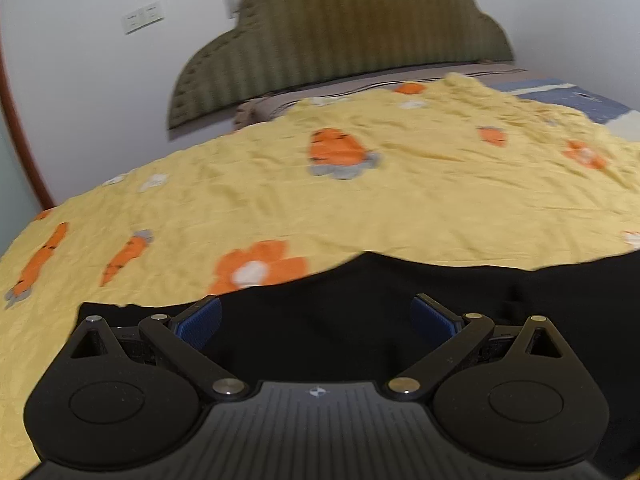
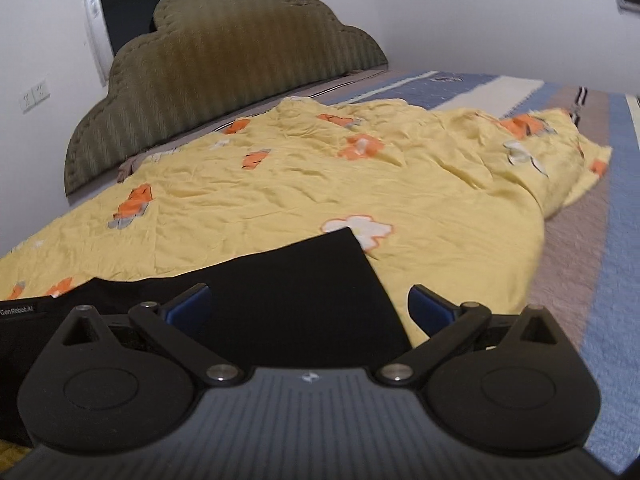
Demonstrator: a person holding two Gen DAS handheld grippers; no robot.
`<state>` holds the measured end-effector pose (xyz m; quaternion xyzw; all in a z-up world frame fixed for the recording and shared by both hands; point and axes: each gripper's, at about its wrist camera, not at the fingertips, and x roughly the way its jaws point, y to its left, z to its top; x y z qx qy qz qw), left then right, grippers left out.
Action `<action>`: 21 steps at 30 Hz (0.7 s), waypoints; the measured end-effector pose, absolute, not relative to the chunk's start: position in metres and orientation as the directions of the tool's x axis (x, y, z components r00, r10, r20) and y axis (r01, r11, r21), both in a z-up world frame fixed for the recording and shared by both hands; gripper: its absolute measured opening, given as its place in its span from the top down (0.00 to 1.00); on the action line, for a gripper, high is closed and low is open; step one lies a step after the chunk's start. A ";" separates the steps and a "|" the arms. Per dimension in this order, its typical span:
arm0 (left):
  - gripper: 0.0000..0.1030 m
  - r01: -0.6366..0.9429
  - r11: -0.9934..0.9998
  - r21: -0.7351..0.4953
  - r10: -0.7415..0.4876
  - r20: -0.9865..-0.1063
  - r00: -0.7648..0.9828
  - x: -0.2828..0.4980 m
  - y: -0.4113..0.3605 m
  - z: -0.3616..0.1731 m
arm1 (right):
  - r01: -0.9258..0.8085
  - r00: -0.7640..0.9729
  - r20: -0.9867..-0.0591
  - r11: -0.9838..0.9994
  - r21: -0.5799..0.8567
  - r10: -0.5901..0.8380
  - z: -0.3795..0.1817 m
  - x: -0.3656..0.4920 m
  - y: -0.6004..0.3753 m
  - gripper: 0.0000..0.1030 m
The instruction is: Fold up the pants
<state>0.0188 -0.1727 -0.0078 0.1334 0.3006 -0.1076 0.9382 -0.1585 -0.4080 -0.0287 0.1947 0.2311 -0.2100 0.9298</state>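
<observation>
**Both claws spread wide over black pants on the bed**

The left gripper (image 1: 316,320) has its two blue-padded fingers (image 1: 200,320) set wide apart with nothing clamped between them, hanging just above the black pants (image 1: 360,300). The pants fill the lower middle of the left wrist view, their far edge running unevenly from 9 o'clock to 3 o'clock against a yellow quilt (image 1: 280,192) printed with orange carrots and flowers.

The right gripper (image 2: 310,306) is likewise spread open, gripping nothing. In its view the pants (image 2: 288,292) lie flat on the quilt (image 2: 280,184), with one squared corner pointing toward 12 o'clock and a straight edge descending toward 4 o'clock, passing between the two fingers. At 9 o'clock, a black casing with a white label (the other tool, apparently) (image 2: 24,320) shows at the frame edge.

Beyond the quilt, toward 12 o'clock, stands an olive scalloped headboard (image 2: 224,52). A blue, cream and taupe striped bedspread (image 2: 580,248) is exposed at 3 o'clock.
</observation>
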 end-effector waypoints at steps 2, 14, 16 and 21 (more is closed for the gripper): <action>0.01 0.312 0.932 0.183 -0.147 -0.596 0.789 0.009 -0.182 -0.006 | 0.450 0.829 -0.487 0.845 0.290 -0.275 -0.028 -0.167 -0.409 0.00; 0.02 0.316 0.938 0.139 -0.168 -0.616 0.770 -0.031 -0.175 -0.004 | 0.361 0.835 -0.465 0.931 0.059 -0.294 -0.010 -0.168 -0.358 0.00; 0.01 0.321 0.935 0.149 -0.168 -0.612 0.773 -0.035 -0.177 -0.004 | 0.341 0.842 -0.462 0.938 0.056 -0.279 -0.011 -0.172 -0.359 0.00; 0.02 0.344 0.922 0.177 -0.177 -0.598 0.782 -0.044 -0.190 -0.002 | 0.363 0.869 -0.412 0.920 0.151 -0.275 -0.021 -0.198 -0.384 0.00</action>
